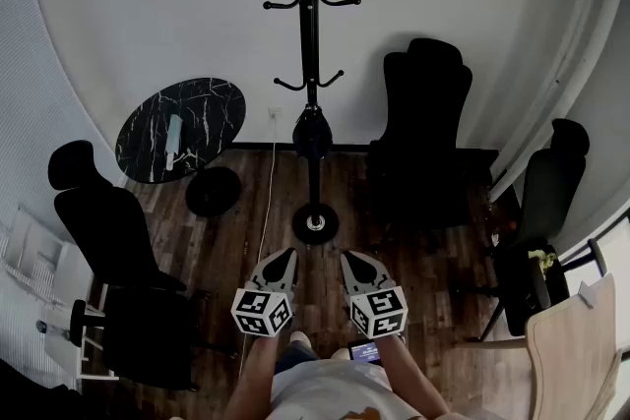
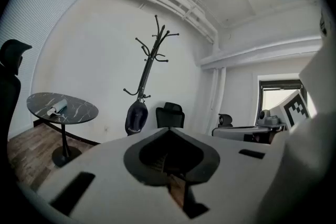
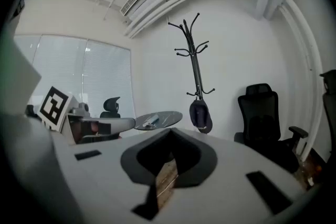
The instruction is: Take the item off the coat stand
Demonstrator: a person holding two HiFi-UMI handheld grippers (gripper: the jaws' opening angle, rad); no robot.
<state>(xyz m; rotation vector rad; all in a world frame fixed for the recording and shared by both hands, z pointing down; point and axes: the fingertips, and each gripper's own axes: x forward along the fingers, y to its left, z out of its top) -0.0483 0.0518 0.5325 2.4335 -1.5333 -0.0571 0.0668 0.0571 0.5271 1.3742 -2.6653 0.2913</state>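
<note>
A black coat stand rises against the white wall, its round base on the wooden floor. A dark cap hangs from one of its low hooks; it also shows as the cap in the left gripper view and the cap in the right gripper view. My left gripper and right gripper are held side by side close to my body, well short of the stand, both pointing at it. Both are shut with nothing between the jaws.
A round black marble table with a small pale object on it stands left of the stand. Black office chairs sit at the left, behind right and far right. A white cable runs down from the wall. A wooden chair back is at the lower right.
</note>
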